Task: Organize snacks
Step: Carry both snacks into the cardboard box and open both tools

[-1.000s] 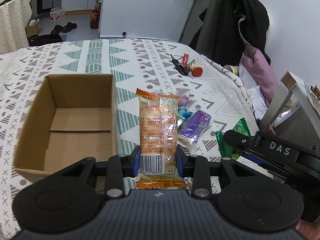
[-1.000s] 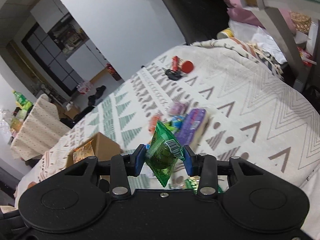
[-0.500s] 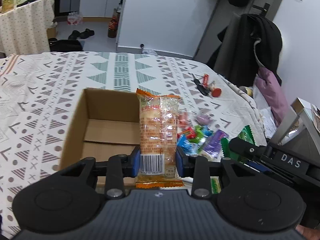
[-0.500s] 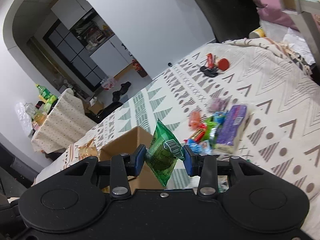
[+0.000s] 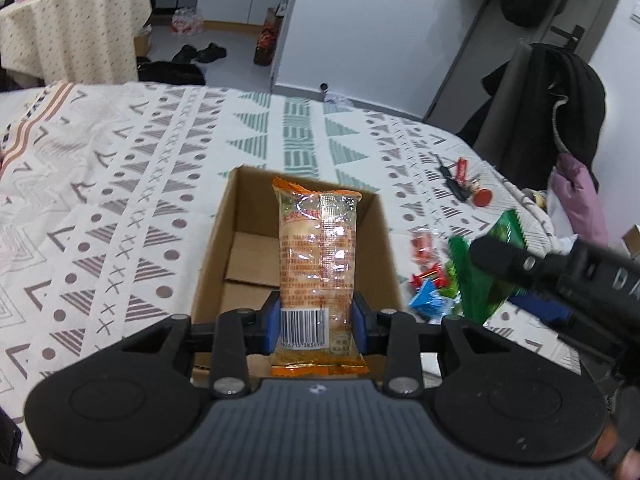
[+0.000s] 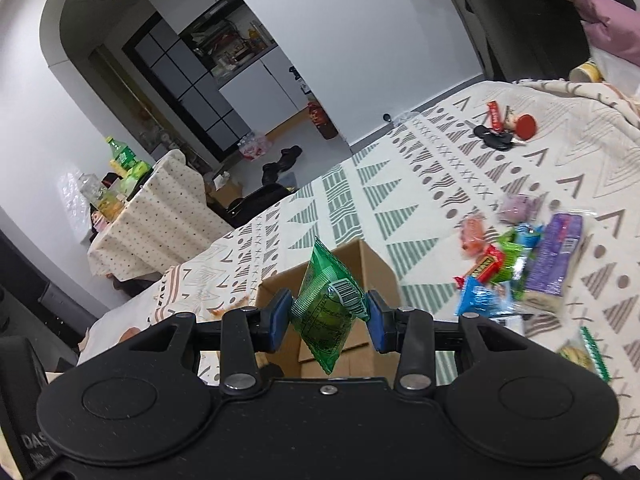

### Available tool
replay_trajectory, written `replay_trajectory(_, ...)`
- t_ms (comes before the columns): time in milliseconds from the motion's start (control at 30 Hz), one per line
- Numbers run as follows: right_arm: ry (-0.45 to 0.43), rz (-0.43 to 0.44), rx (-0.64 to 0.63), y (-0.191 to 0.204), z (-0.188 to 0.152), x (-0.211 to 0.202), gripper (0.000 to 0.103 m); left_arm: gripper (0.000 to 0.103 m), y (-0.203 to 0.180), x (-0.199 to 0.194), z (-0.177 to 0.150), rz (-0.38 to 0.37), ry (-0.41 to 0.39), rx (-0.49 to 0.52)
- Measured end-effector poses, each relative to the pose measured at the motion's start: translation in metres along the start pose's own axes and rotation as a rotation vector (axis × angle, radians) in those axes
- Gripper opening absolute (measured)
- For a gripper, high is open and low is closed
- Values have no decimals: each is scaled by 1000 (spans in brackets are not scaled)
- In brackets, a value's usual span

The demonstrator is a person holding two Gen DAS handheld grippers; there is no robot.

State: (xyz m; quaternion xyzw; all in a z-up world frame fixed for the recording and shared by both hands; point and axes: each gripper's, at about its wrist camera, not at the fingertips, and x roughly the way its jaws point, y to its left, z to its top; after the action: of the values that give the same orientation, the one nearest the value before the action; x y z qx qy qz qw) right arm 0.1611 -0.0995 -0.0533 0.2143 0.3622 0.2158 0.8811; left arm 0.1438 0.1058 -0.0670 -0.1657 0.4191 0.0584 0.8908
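Box (image 5: 240,240) empty; left gripper (image 5: 316,322) clamps orange pack (image 5: 316,256), right gripper (image 6: 329,315) green pack (image 6: 326,300); pile (image 6: 520,260) remains right.

Right gripper (image 6: 327,316) clamped on a green snack packet (image 6: 328,307), blue pads pressing both sides, packet tilted with barcode facing up. Directly beyond, an open cardboard box (image 6: 372,268) on the patterned bedspread (image 6: 440,168). To the right, a loose pile of snacks (image 6: 516,264), purple packet (image 6: 556,256) among them. Farther back, keys (image 6: 500,136).
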Motion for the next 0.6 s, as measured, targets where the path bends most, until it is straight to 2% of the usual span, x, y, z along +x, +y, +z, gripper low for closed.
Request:
replay_trajectory(300,61,14,-6,10,-18,29,40,34,23,15,2,63,11,-29)
replay_trajectory(600,64,47,32,11,-18,39,41,43,28,12,9,105,2,-54)
